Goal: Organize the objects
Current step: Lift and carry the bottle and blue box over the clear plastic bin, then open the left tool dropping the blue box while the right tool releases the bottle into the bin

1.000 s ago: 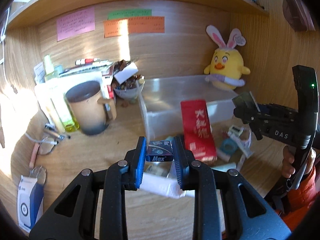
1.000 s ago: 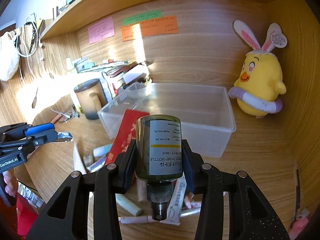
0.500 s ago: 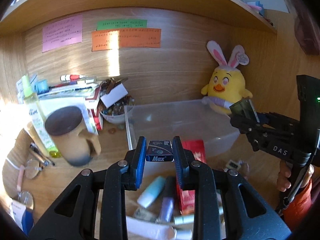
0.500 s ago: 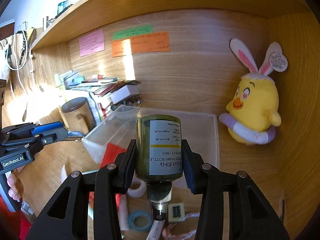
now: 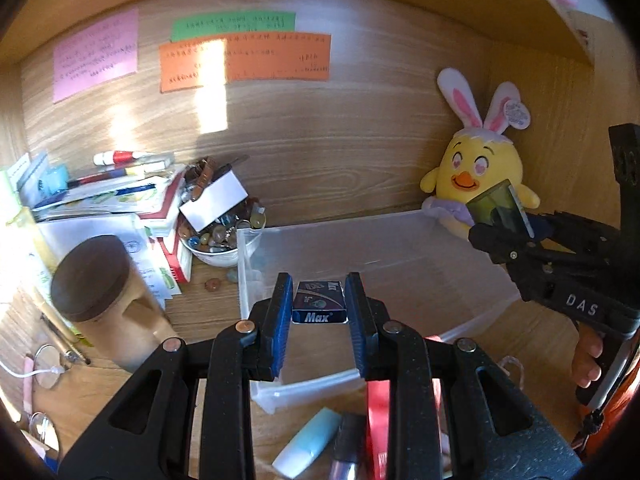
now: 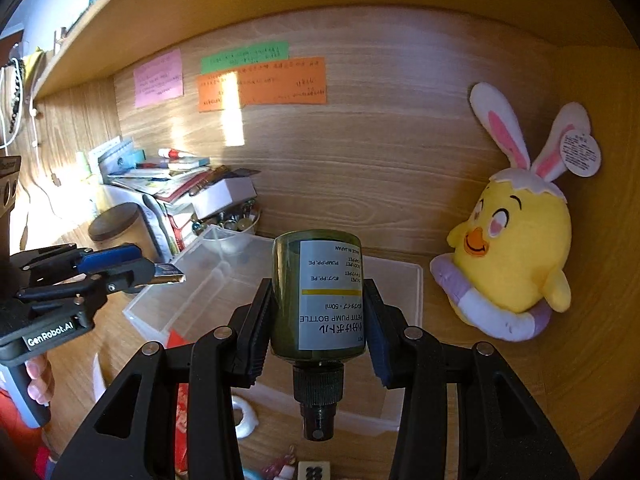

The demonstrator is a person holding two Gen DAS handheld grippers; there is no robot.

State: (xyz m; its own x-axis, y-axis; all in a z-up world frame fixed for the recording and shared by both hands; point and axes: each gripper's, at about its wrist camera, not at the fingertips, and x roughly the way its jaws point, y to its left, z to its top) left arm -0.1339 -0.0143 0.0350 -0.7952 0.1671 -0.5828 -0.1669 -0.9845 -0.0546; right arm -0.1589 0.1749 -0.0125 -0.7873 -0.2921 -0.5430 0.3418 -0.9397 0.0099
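Observation:
My left gripper [image 5: 319,300] is shut on a small dark blue staple box [image 5: 319,307] marked Max, held over the near left part of a clear plastic bin [image 5: 400,256]. My right gripper [image 6: 318,312] is shut on a dark green pump bottle [image 6: 318,296] with a white label, its neck pointing back toward the camera, above the same bin [image 6: 400,280]. Each gripper shows in the other's view: the right one [image 5: 500,216] with the bottle at the bin's right, the left one [image 6: 160,272] with the box at the bin's left.
A yellow chick plush [image 5: 476,172] leans in the back right corner. Left of the bin stand a bowl of beads [image 5: 218,236], stacked books [image 5: 112,200] and a lidded mug [image 5: 100,300]. Small tubes [image 5: 308,440] and a red packet [image 5: 378,432] lie in front of the bin.
Both grippers have moved forward toward the back wall, coming over the bin with their objects still held. The clutter in front of the bin has slid down and out of view.

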